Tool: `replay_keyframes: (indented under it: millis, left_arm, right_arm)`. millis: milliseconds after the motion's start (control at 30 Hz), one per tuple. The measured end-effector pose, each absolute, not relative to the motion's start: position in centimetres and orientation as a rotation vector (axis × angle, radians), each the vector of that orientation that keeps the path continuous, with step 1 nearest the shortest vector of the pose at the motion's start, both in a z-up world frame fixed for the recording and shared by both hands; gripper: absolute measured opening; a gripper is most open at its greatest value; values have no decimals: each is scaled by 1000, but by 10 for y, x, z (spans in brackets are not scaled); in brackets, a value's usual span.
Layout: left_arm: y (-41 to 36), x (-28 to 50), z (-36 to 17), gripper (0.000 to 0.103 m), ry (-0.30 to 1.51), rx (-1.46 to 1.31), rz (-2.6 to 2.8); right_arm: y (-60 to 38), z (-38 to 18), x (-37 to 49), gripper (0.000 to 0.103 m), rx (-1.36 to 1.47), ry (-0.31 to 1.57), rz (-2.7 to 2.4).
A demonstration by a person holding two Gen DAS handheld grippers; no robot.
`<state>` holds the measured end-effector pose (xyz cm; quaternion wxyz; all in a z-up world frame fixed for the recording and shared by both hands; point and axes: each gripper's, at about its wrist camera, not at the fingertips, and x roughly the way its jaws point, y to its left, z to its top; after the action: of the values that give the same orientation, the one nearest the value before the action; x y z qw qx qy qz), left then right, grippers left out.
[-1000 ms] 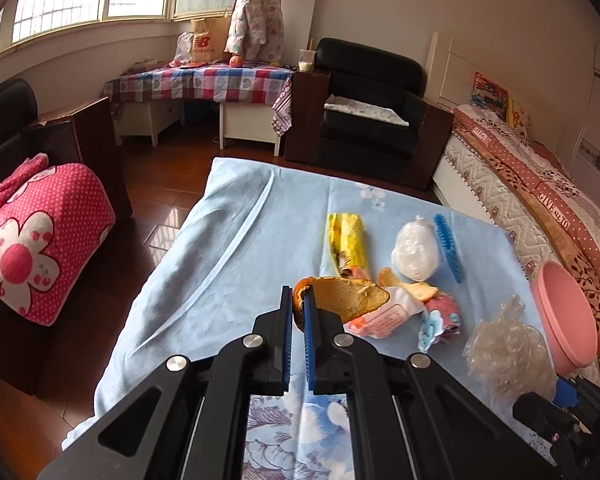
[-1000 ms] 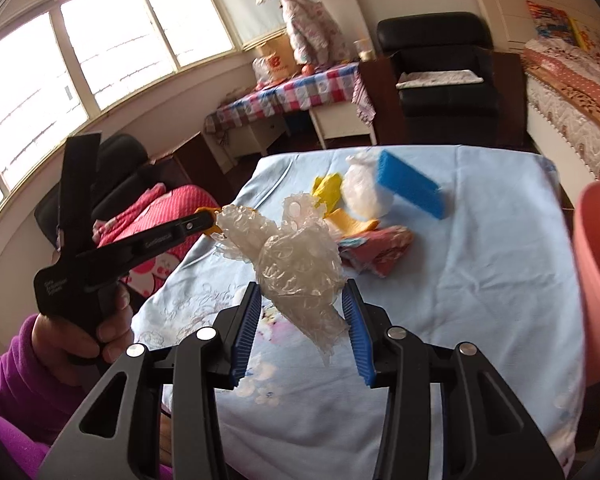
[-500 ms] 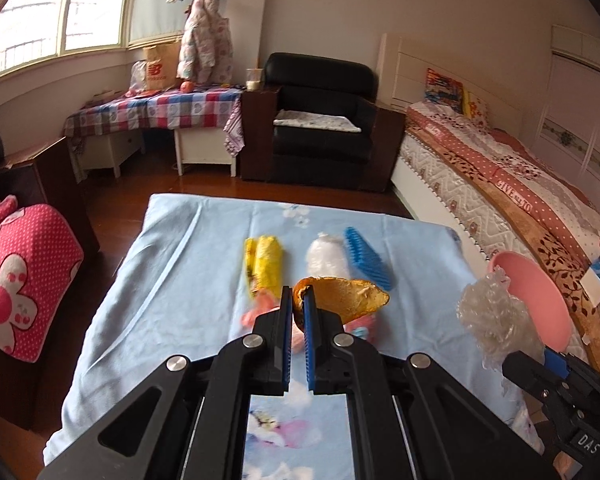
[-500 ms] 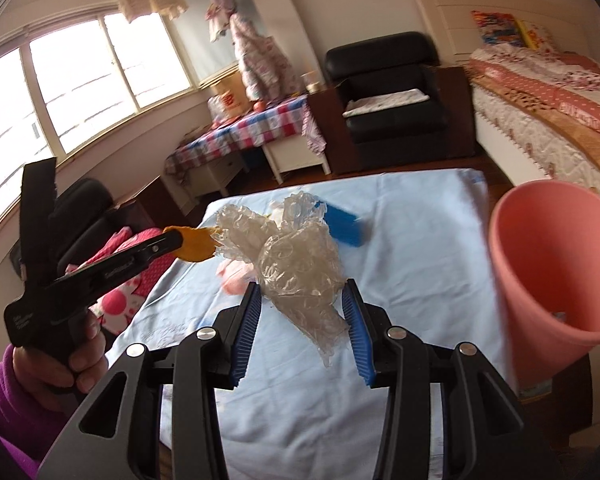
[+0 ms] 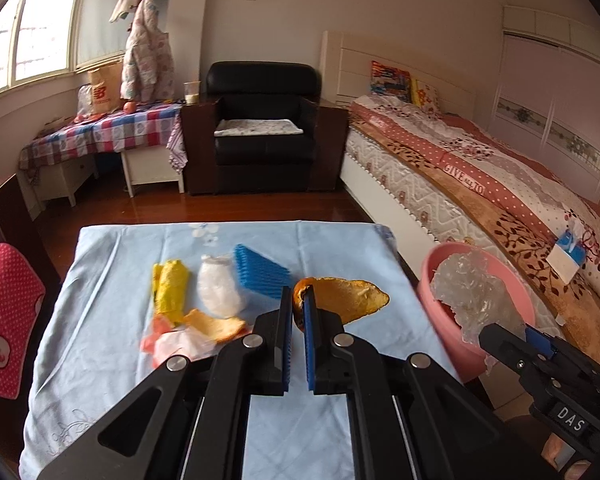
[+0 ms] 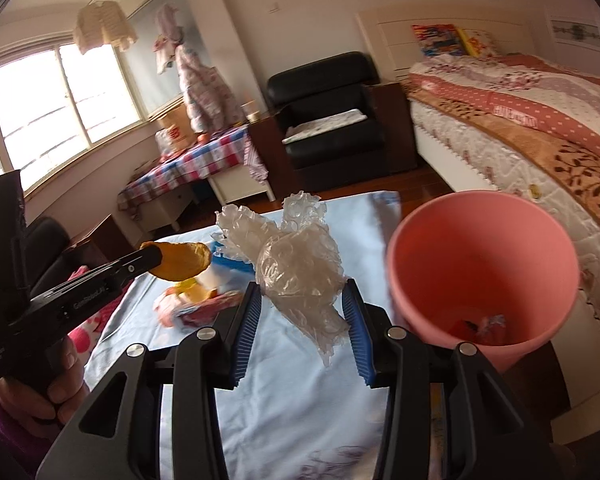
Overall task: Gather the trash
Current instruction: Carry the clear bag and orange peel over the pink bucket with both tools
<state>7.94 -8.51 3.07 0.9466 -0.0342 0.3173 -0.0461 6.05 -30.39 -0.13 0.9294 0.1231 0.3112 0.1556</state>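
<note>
The crumpled plastic wrap (image 6: 300,268) is clamped between the half-closed pads of the right gripper (image 6: 302,320), with the pink bin (image 6: 480,264) just to its right, mouth tilted near; the orange peel (image 5: 340,300) is pinched in the nearly closed left gripper (image 5: 296,320), farther left over the table (image 5: 112,320)

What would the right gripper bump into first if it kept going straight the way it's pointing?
Probably nothing soon: the right gripper, shut on the crumpled plastic wrap, points over the blue tablecloth. The pink trash bin sits just right of that line, though depth is unclear.
</note>
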Motion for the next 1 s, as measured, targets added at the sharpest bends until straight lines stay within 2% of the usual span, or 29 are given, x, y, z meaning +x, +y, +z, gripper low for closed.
replay_keyframes:
  millis: [600, 1000]
  left_arm:
    - [-194, 126, 16, 4, 684, -12, -270]
    - [-248, 160, -18, 4, 771, -11, -366]
  right_arm:
    - [-398, -19, 82, 43, 338, 632, 37]
    - [-429, -38, 101, 43, 329, 660, -64]
